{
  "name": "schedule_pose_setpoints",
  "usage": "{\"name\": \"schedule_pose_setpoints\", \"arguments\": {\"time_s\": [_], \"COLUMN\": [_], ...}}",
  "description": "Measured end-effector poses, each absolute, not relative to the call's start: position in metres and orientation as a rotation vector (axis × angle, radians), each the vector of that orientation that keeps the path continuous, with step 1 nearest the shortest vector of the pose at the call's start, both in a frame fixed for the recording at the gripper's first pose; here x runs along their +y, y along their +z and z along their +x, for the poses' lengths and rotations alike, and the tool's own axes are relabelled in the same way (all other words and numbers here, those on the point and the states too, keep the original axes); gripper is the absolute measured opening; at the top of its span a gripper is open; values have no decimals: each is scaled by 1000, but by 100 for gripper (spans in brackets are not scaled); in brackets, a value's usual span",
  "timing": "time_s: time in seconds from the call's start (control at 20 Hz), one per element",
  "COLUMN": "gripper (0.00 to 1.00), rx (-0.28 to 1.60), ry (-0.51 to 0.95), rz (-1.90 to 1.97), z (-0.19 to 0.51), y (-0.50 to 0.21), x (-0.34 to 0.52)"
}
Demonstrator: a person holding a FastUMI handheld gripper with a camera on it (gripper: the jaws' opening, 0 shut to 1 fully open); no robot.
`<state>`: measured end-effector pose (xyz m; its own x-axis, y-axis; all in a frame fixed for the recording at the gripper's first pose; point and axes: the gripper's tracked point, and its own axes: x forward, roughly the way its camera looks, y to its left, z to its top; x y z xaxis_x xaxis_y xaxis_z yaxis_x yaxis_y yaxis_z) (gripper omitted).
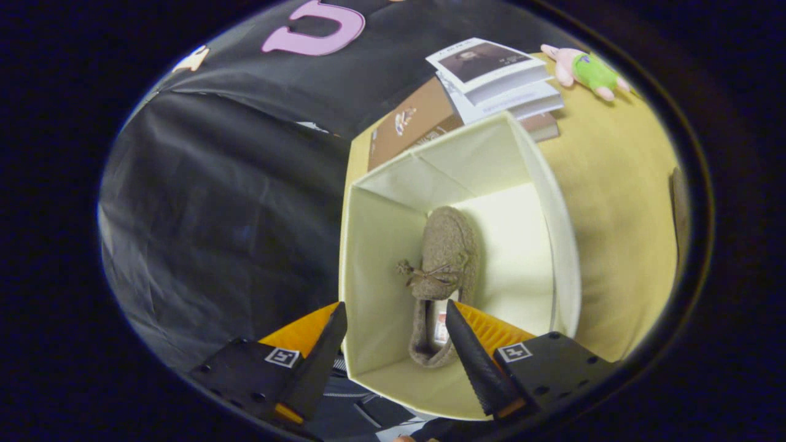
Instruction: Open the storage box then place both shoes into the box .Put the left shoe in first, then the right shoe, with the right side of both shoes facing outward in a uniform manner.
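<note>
one shoe [443,270] inside box [374,245], heel hidden behind parted fingers [473,350].

A stack of books [500,80] sits on the yellow tabletop [620,202], the top one pale with a dark picture on its cover, the lower ones fanned a little askew. Touching the stack on one side lies a flat brown carton [408,126] — its printed face up. Off to the other side, well apart from the books, a small plush toy [586,70] lies on its side — pink limbs, green body.
</note>
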<state>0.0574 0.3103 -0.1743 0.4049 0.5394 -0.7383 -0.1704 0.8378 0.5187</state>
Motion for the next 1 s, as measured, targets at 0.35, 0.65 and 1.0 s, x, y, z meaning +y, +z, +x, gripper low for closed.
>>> {"name": "schedule_pose_setpoints", "arguments": {"time_s": [0.35, 0.65, 1.0], "gripper": [100, 100, 100], "rx": [875, 797, 888], "ry": [406, 270, 24], "rz": [375, 270, 101], "z": [72, 68, 71], "y": [-90, -48, -89], "x": [217, 101, -51]}}
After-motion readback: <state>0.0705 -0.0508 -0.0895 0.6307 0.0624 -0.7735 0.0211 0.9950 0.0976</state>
